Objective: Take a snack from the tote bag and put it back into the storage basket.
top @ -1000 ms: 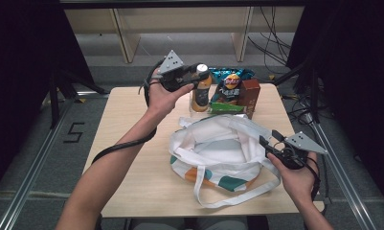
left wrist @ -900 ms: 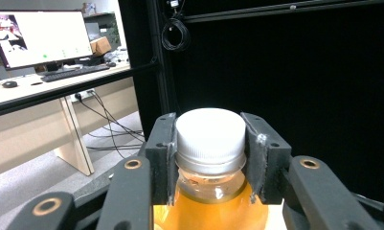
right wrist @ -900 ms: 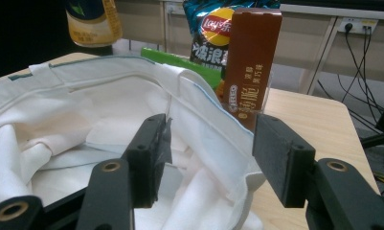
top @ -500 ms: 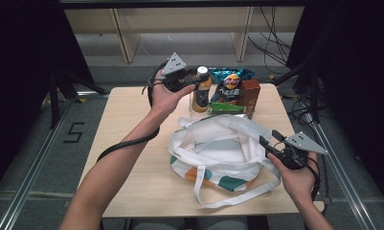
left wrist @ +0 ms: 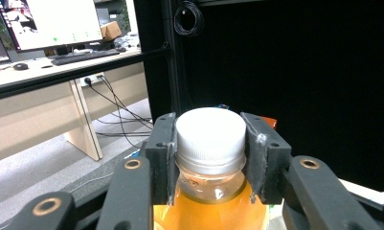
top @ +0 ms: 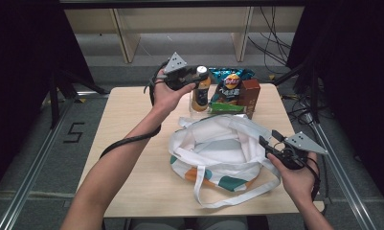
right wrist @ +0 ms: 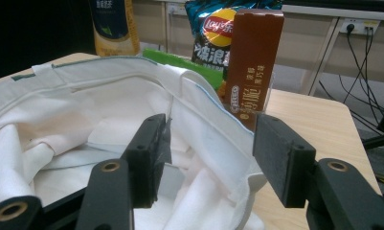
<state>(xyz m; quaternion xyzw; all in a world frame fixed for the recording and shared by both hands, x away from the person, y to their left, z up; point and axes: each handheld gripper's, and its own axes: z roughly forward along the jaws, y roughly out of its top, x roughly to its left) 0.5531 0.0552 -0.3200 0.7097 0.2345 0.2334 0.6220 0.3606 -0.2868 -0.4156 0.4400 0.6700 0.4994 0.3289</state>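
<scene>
So the white tote bag (top: 223,148) is the big thing, lying open right in front of my right tongs (top: 265,143); its rim runs between those jaws, which stand apart without pinching it. Past that rim, beyond the right tongs, stand a brown carton (right wrist: 253,57) and a chips bag (right wrist: 213,28). My left tongs (left wrist: 211,158) are clamped on the white cap (left wrist: 209,134) of the orange juice bottle (top: 200,91), one pad on each side, at the far edge of the table (top: 132,143).
</scene>
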